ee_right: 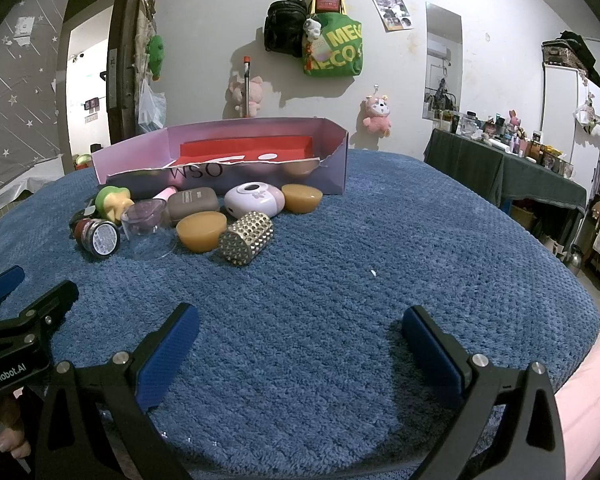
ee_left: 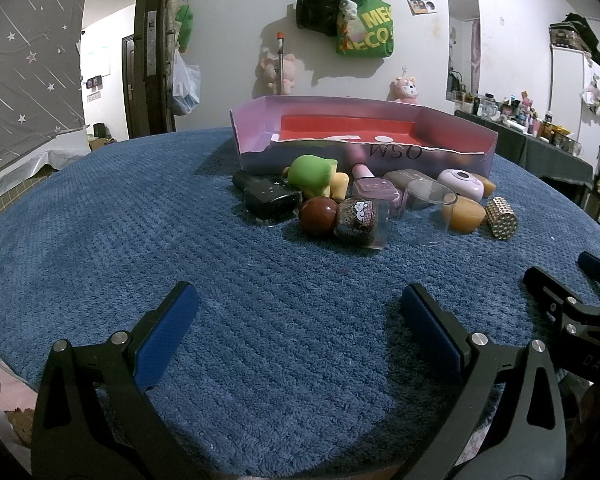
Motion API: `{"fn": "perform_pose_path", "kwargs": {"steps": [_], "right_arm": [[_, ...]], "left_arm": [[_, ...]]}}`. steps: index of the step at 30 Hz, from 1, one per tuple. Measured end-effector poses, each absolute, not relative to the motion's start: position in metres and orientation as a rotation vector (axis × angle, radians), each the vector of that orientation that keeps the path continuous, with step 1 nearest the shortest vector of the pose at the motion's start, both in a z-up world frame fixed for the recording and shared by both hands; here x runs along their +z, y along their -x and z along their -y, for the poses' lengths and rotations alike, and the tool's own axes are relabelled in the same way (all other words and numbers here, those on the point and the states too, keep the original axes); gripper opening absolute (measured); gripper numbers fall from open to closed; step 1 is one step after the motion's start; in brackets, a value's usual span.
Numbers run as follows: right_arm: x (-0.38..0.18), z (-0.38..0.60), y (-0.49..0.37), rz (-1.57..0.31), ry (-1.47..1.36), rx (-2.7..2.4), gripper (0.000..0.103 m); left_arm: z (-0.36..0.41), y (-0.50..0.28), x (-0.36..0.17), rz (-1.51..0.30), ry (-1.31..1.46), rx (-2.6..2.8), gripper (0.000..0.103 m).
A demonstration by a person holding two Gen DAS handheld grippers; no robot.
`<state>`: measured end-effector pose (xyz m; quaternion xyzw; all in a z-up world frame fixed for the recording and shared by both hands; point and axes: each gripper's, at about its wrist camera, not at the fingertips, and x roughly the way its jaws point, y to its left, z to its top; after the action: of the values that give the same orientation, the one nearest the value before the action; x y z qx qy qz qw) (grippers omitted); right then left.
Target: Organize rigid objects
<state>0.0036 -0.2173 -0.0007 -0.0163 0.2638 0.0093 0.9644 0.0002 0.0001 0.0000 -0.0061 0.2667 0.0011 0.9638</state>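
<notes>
I am holding both tools low over the blue fluffy cover (ee_left: 260, 360) of the desk, and each one is empty. The left tool (ee_left: 298, 320) is standing with its blue pads spread wide, and the right tool (ee_right: 300, 340) is spread wide as well, just beside the left one.

The small things are lying together in a heap in front of the pink cardboard box (ee_left: 256, 160), well apart from both tools. From the left wrist view I am seeing a black bottle (ee_left: 270, 198) on its side, a green and yellow toy (ee_left: 314, 174), a glitter bottle with a brown round cap (ee_left: 354, 220), a pink nail polish bottle (ee_left: 374, 190) and a clear plastic cup (ee_left: 430, 212) lying on its side. From the right wrist view I am seeing a studded gold cylinder (ee_right: 246, 238) nearest to me, touching an orange half-round piece (ee_right: 201, 232). Behind them are lying a grey case (ee_right: 193, 204), a white and pink oval device (ee_right: 254, 199) and a second orange piece (ee_right: 301, 197) close to the box wall.
</notes>
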Motion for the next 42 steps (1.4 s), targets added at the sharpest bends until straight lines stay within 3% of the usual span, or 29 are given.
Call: {"fn": "perform_pose_path", "kwargs": {"steps": [42], "right_arm": [[0.006,0.222,-0.006,-0.555,0.010,0.051,0.103]], "left_arm": [[-0.003,-0.006,0.015,-0.541,0.016,-0.024,0.103]]}}
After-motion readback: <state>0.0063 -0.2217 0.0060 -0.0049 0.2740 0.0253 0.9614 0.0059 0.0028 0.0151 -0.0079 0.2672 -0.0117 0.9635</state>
